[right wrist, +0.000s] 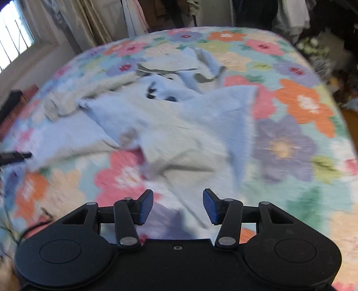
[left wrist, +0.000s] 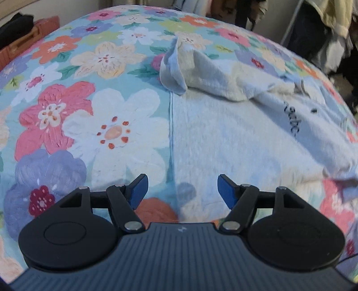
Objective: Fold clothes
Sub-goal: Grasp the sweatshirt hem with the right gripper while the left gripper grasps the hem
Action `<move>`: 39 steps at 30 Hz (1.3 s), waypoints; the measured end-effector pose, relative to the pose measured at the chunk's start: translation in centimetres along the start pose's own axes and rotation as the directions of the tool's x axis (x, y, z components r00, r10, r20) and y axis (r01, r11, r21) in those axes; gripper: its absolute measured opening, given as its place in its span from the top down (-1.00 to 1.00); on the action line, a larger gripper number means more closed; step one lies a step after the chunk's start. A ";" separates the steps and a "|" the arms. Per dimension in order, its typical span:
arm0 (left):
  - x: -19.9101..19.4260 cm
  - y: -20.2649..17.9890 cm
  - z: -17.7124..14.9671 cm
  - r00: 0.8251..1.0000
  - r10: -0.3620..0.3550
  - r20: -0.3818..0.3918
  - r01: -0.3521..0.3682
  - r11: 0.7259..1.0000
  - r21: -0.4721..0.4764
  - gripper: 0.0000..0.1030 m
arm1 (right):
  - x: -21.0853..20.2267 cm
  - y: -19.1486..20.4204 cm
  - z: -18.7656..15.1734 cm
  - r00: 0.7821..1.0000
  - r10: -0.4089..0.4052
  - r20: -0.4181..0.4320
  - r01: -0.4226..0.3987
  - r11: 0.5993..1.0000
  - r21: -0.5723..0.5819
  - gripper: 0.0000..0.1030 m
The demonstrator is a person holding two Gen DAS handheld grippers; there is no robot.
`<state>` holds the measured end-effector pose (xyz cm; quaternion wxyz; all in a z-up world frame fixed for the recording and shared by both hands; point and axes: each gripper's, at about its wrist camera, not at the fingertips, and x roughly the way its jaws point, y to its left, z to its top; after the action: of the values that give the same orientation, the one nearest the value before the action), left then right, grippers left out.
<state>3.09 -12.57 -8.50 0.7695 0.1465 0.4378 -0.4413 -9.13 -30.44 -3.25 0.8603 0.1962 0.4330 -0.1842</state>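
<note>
A pale grey-white top with dark lettering lies crumpled on a flowered bedspread. One sleeve is folded back at the far side. My left gripper hovers open above the garment's straight left edge, with nothing between its blue pads. In the blurred right wrist view the same top spreads in loose folds across the bed. My right gripper stands open over the garment's near edge, holding nothing.
An orange case and a dark item sit past the bed's far left corner. Hanging clothes and curtains line the wall behind the bed. A window is at the upper left. Clutter lies on the floor at the right.
</note>
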 end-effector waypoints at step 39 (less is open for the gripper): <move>4.3 -0.3 -0.5 0.980 -0.170 -0.102 0.158 0.981 -0.109 -0.76 | 8.6 -8.0 -0.1 0.987 0.012 0.160 -0.071 0.927 0.368 -0.24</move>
<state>3.52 -14.77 -12.22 0.7114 0.0952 0.5120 -0.4719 -8.25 -38.48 -11.74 0.8421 0.3501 0.3178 -0.2596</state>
